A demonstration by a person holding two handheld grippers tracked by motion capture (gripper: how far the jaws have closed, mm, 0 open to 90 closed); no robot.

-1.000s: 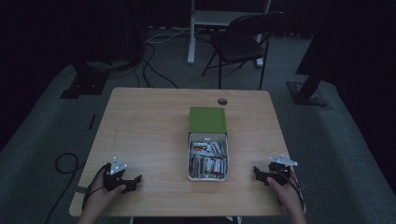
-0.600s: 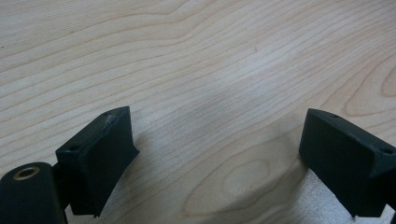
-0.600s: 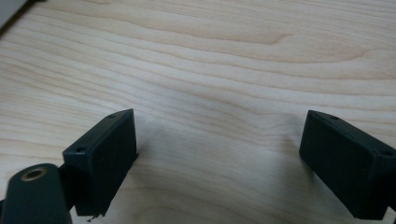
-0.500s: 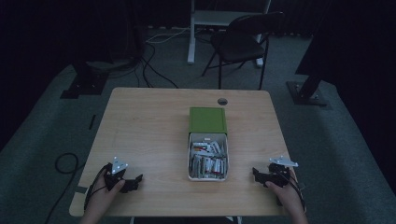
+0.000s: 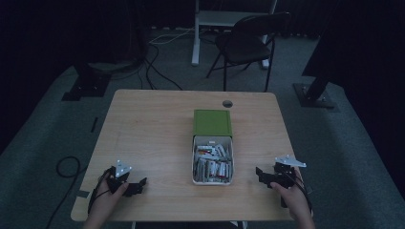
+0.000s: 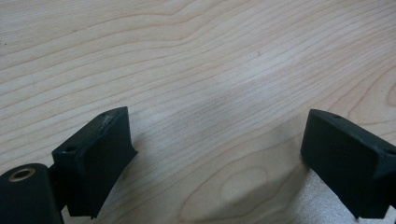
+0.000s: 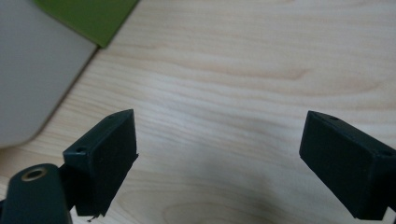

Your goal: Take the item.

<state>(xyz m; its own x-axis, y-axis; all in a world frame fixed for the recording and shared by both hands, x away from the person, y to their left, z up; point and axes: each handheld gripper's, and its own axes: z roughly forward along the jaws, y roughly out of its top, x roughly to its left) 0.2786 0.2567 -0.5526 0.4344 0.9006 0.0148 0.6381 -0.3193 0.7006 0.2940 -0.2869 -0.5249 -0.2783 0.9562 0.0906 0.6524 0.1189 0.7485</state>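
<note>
**Desk:** Start with the biggest thing in the shot.

**Operator:** One light wooden worktop (image 5: 153, 133), with one round cable hole (image 5: 228, 103) at its far edge. I stand at the near edge, a gripper in each hand, both low over bare wood.

**Desk:** And the centre of it?

**Operator:** One white open box (image 5: 212, 180) of batteries (image 5: 213, 164), a little right of the middle and nearer my side. Its green lid (image 5: 212, 122) lies flat, touching the box's far end, I'd judge so the contents stay reachable from above. The batteries are heaped too thickly to count; one box, one lid.

**Desk:** Your two tools?

**Operator:** My left gripper (image 6: 217, 154) sits well to the left of the box, jaws spread wide with only wood grain between them. My right gripper (image 7: 219, 154) is just beside the box's right wall, jaws likewise spread and empty; the box's pale side and a corner of the green lid edge into the right gripper view. I read both as parked either side of the box, ready to go in.

**Desk:** Anything behind?

**Operator:** One dark folding chair (image 5: 248, 40) and loose cables (image 5: 157, 57) on the floor beyond the worktop.
</note>
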